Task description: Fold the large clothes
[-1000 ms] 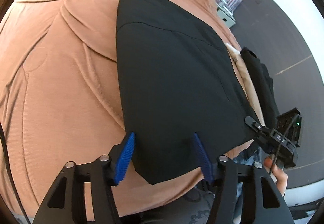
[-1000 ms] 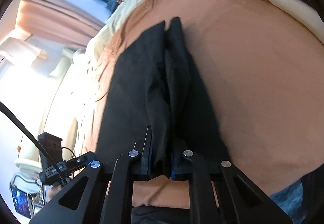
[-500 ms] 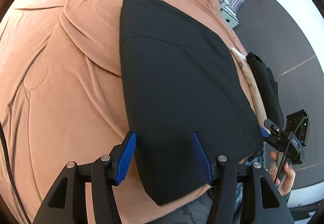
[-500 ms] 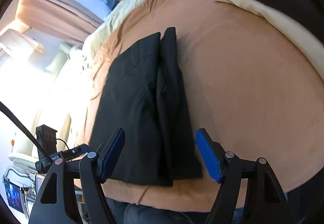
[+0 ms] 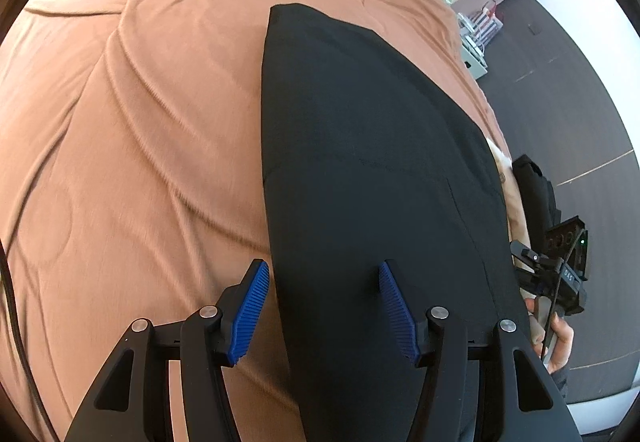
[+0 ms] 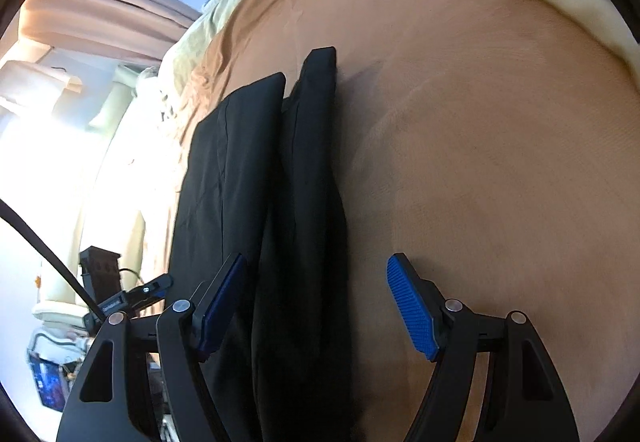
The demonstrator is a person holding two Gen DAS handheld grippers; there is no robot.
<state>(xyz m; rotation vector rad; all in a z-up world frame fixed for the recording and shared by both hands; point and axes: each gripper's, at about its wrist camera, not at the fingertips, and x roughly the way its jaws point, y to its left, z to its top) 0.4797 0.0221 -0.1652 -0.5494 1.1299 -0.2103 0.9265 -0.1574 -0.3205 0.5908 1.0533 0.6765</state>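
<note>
Black folded garment (image 5: pixel 372 162) flat on tan bedspread (image 5: pixel 140 122) (bare either side), both grippers' fingers wide, holding nothing.

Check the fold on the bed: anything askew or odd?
Slightly. In the right wrist view the black garment lies in two long folded strips that don't line up: the right strip's far end reaches further up the brown bedspread than the left's, with a seam between. No damage visible.

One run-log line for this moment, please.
stage: fold laid | black garment: flat on brown bedspread | left gripper: open, empty | right gripper: just opened, nothing gripped
</note>
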